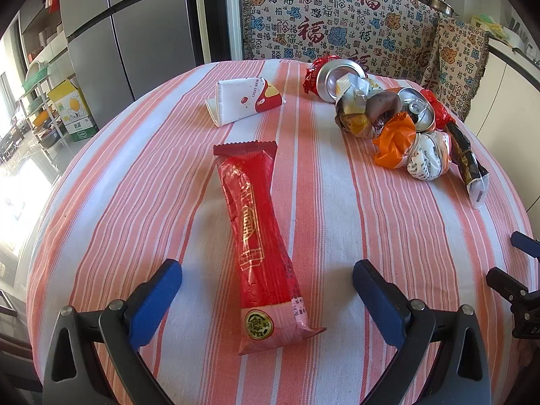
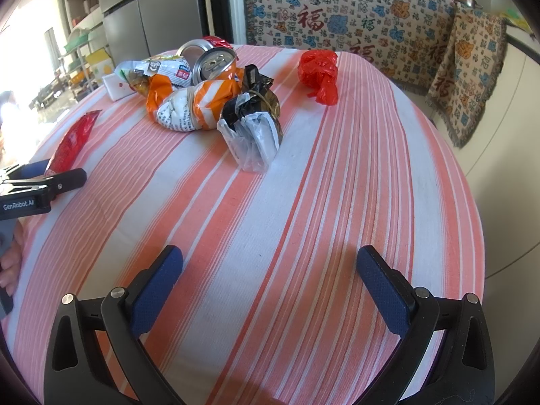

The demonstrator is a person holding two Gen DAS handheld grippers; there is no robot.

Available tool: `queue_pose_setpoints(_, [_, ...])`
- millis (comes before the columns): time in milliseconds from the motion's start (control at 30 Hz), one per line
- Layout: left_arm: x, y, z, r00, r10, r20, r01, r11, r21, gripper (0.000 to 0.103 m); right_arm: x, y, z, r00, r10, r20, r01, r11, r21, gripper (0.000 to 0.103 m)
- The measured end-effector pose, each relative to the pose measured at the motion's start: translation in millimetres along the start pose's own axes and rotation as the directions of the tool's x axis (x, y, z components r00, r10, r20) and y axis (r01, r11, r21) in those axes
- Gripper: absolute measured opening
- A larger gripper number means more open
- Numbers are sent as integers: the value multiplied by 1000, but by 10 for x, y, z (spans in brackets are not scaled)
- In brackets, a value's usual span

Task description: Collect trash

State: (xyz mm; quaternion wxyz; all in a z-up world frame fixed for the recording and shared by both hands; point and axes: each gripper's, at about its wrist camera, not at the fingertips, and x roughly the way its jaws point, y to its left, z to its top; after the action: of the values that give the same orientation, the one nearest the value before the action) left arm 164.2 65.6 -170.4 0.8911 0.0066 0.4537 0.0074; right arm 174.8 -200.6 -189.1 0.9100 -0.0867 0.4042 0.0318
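Lying lengthwise between the spread fingers of the left claw (image 1: pixel 266 278), the red wrapper (image 1: pixel 261 246) sits low-centre on the striped surface (image 1: pixel 388 229). The right claw (image 2: pixel 270 270) gapes empty; piled trash (image 2: pixel 202 94) overlaps upper left, partly hidden.

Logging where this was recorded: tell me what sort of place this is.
Probably a home kitchen or dining area: a tall grey refrigerator, metal cooking pots on a counter, and a round table under a pink-striped tablecloth.

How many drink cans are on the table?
2, both lying in the trash pile: a silver can at the back, an orange can beside it. Others could be hidden under wrappers.
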Motion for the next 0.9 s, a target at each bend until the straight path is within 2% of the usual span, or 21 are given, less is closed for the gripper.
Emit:
queue_pose_setpoints(433, [-32, 26, -16, 1000, -12, -4, 12, 1000, 7, 103, 1, -3, 1, 1000, 0, 1, 0, 1000, 0, 102])
queue_pose_setpoints(567, [-159, 134, -114, 997, -71, 3, 71, 997, 38, 103, 1, 0, -1, 1000, 0, 2, 0, 1000, 0, 102])
queue_pose_setpoints(733, [-302, 293, -199, 982, -191, -12, 191, 979, 76, 103, 0, -2, -1, 1000, 1, 2, -1, 1000, -1, 102])
queue_pose_setpoints(900, [-299, 225, -37, 973, -228, -32, 230, 971, 63, 101, 3, 4, 3, 1000, -5, 3, 5, 1000, -2, 102])
